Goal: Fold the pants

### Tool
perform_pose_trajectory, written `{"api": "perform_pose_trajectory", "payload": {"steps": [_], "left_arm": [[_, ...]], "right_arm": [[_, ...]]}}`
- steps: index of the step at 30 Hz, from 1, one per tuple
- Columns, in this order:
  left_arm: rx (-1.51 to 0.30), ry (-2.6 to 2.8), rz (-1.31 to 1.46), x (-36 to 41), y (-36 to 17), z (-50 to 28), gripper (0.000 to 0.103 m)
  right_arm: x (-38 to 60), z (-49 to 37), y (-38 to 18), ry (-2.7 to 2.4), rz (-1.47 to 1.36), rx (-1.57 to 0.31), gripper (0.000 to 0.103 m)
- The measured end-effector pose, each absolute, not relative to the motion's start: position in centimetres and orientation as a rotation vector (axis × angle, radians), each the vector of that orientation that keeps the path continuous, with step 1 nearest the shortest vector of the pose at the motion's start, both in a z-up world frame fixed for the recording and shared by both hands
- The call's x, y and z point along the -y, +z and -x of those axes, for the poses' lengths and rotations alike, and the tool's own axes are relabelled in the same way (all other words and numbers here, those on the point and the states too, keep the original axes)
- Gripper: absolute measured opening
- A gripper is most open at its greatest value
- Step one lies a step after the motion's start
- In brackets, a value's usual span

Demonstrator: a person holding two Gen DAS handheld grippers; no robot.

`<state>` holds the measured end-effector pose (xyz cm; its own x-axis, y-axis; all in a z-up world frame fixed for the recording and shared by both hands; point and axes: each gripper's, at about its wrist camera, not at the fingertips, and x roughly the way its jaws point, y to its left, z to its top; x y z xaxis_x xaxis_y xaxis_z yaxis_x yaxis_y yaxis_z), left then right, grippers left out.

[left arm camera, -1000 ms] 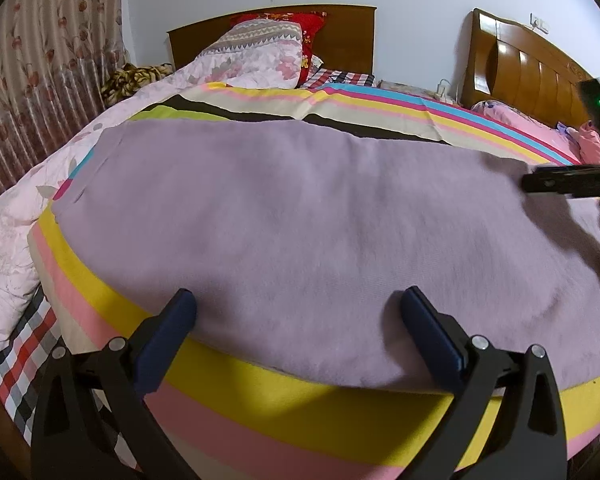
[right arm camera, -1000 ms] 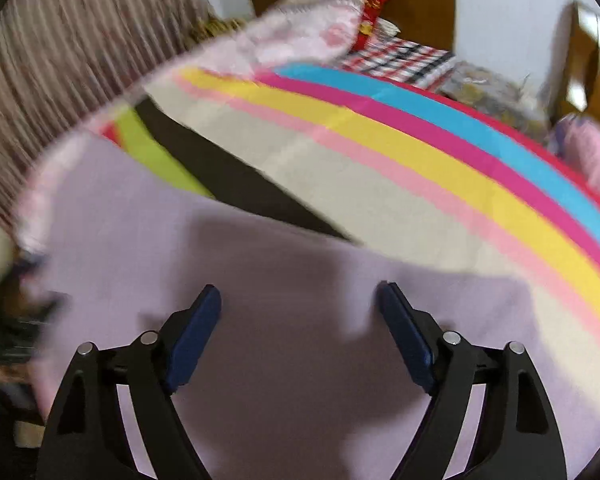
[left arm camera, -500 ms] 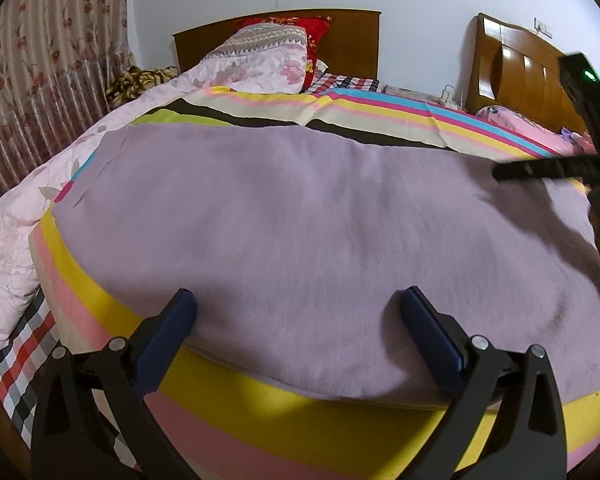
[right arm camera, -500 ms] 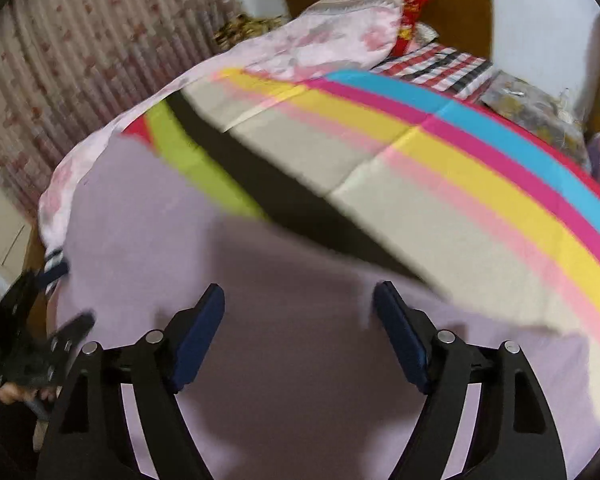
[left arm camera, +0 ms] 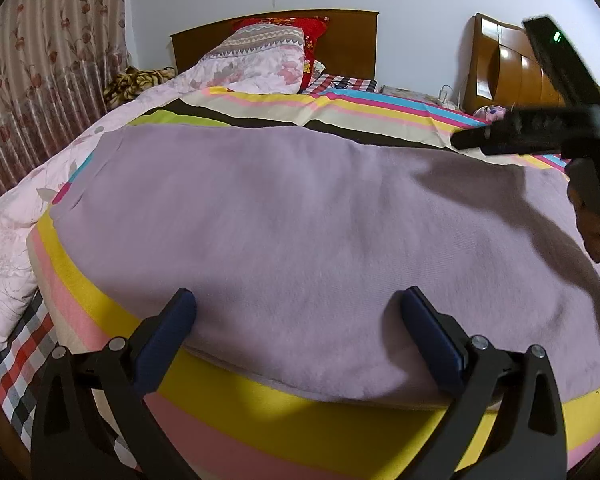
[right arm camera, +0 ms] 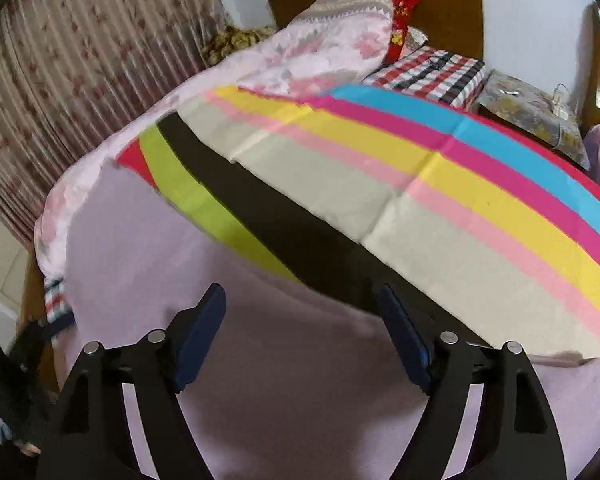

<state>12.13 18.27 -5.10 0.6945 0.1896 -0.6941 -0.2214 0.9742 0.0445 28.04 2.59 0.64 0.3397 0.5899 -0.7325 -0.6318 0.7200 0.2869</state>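
Note:
The lilac pants (left arm camera: 300, 200) lie spread flat across the striped quilt (left arm camera: 340, 108) on the bed. My left gripper (left arm camera: 296, 300) hovers open over their near edge, with nothing between its blue pads. My right gripper (right arm camera: 300, 296) hangs above the pants (right arm camera: 260, 400) close to their far edge, its jaws wide and opening a little, with only air between them. In the left wrist view the right gripper (left arm camera: 520, 132) shows from the side at the upper right, held by a hand (left arm camera: 592, 224).
A pink floral duvet (left arm camera: 16, 232) is bunched along the left side of the bed. Pillows (left arm camera: 268, 52) lean on the wooden headboard (left arm camera: 352, 40). Curtains (left arm camera: 40, 100) hang at the left, and a second headboard (left arm camera: 512, 76) stands at the right.
The right gripper has risen and drifted toward the pants' far edge, and its view has swung up over the quilt. The left gripper has stayed put. The pants have not moved.

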Motion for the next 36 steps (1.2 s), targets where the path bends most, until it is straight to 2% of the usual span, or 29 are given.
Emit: {"api": "perform_pose_trajectory", "payload": {"steps": [5, 9, 12, 19, 25, 28, 33, 36], "left_arm": [[-0.768, 0.228, 0.042, -18.2, -5.0, -12.2, 0.102], [-0.768, 0.230, 0.042, -18.1, -5.0, -12.1, 0.102], [-0.766, 0.229, 0.042, -18.0, -5.1, -12.2, 0.102], [-0.766, 0.229, 0.041, -18.1, -5.1, -12.2, 0.102], [-0.773, 0.192, 0.071, -19.1, -4.4, -11.7, 0.102], [-0.705, 0.249, 0.236, -23.6, -3.5, -9.6, 0.102], [-0.532, 0.173, 0.896, -37.2, -5.8, -5.4, 0.100], [-0.453, 0.176, 1.010, -42.2, -6.7, -5.3, 0.097]], "right_arm": [[-6.0, -27.1, -1.7, 0.826, 0.224, -0.967, 0.082], [-6.1, -30.3, -1.8, 0.683, 0.150, -0.969, 0.082], [-6.6, -29.3, -0.3, 0.767, 0.079, -0.922, 0.082], [-12.7, -26.4, -2.2, 0.833, 0.371, -0.908, 0.084], [-11.3, -27.0, 1.0, 0.755, 0.266, -0.843, 0.085], [-9.6, -24.6, 2.3, 0.778, 0.268, -0.781, 0.089], [-8.0, -23.6, 1.0, 0.778, 0.256, -0.817, 0.089], [-8.2, -24.5, -0.5, 0.770, 0.226, -0.854, 0.089]]}}
